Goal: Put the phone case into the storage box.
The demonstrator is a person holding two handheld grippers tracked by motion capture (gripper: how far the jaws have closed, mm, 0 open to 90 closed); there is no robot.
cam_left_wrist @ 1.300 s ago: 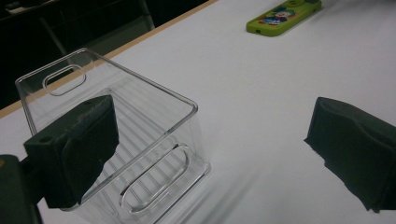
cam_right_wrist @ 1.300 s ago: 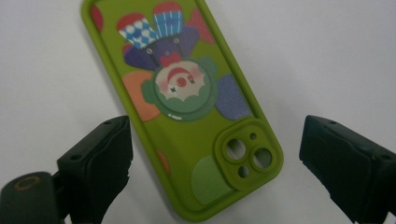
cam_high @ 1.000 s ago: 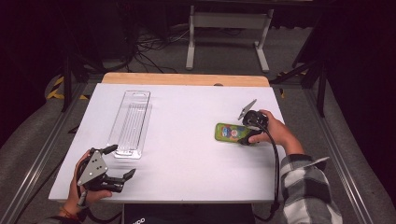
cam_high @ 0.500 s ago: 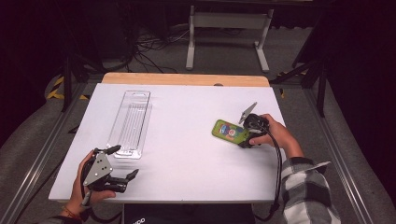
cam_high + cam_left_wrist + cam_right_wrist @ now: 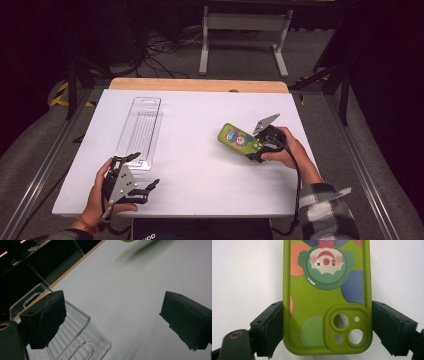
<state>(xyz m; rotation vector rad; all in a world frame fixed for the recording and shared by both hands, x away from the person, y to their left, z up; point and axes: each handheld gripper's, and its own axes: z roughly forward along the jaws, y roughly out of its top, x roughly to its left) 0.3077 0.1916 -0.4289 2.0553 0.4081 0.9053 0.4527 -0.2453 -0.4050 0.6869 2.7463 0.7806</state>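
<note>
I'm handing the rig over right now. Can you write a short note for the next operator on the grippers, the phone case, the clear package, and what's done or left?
Right gripper: shut on the green phone case, gripping its two long edges at the camera-hole end, over the table's right side.
Left gripper: open, nothing between the jaws, which have just been closing slightly; near the front end of the clear package.
Done: case picked up.
Left, most likely: bring the case to the package, steadying the package with the left gripper.

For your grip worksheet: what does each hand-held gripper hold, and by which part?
Right hand-held gripper clamps the green phone case by its long sides, camera end. Left hand-held gripper holds nothing.
</note>
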